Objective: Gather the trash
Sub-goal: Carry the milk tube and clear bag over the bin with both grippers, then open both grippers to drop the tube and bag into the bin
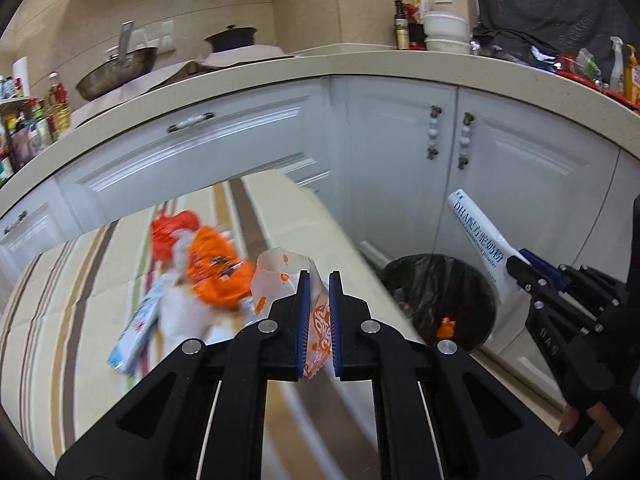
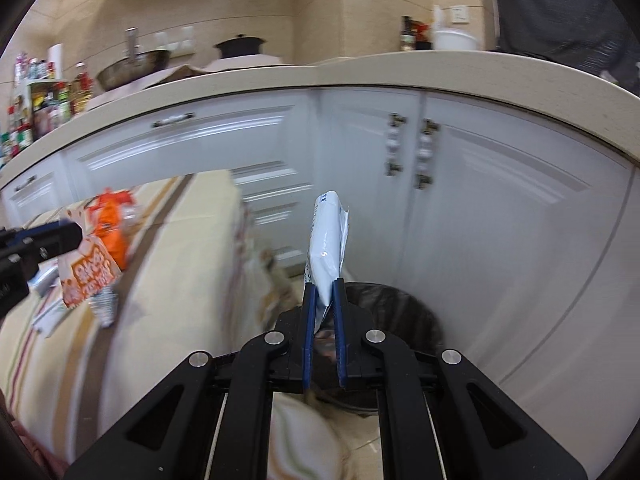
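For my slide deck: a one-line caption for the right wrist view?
Right gripper carries a white packet above the black-lined bin.

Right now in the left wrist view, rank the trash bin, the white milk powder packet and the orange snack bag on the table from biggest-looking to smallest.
1. Trash bin
2. White milk powder packet and orange snack bag: they look about alike, and the bag is blurred, so I won't rank them.
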A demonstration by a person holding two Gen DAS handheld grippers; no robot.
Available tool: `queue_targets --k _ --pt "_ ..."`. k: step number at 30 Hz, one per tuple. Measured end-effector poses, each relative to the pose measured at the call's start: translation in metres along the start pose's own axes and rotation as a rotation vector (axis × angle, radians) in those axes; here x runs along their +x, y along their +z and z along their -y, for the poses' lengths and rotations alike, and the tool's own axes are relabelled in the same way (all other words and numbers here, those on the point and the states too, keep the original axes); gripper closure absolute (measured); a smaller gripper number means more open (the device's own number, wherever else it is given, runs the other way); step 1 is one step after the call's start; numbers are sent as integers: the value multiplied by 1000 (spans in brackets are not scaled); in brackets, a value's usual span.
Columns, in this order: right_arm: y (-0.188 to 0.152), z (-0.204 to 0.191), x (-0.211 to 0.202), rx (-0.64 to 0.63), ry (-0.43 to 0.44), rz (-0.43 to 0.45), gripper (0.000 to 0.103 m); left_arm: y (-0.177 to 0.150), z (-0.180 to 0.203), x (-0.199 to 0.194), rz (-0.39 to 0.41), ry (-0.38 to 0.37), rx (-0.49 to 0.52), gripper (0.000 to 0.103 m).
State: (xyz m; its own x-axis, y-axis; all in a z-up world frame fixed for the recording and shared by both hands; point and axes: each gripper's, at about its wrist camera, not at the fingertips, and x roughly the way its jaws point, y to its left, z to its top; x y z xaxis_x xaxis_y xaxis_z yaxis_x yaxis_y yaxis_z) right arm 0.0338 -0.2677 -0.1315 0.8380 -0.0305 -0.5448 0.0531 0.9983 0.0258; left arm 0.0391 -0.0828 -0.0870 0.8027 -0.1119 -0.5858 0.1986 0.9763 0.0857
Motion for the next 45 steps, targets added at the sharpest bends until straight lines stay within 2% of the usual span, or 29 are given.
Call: queue_targets --k 9,14,22,24,25,27,33,37,45 --pt "2 45 23 27 -109 7 94 38 72 53 9 -91 36 94" --pt "0 65 38 45 -132 -6 94 50 110 90 -38 -109 38 94" --pt "-10 91 70 82 -148 -36 94 54 146 139 -77 -110 62 93" --pt "-12 95 79 91 -140 -48 93 53 151 151 -90 -112 72 89" --pt "-14 98 86 98 -136 -60 93 52 153 156 -96 -110 74 87" --pt "-16 102 93 110 -136 -67 91 50 156 167 -107 -95 76 69" --pt "-22 111 103 148 -144 -89 72 50 153 173 -108 -78 69 54" --pt "-22 109 96 149 -148 -85 71 54 142 167 -101 -78 54 53" --pt "-7 84 74 137 -111 -63 70 57 103 121 -44 -54 6 52"
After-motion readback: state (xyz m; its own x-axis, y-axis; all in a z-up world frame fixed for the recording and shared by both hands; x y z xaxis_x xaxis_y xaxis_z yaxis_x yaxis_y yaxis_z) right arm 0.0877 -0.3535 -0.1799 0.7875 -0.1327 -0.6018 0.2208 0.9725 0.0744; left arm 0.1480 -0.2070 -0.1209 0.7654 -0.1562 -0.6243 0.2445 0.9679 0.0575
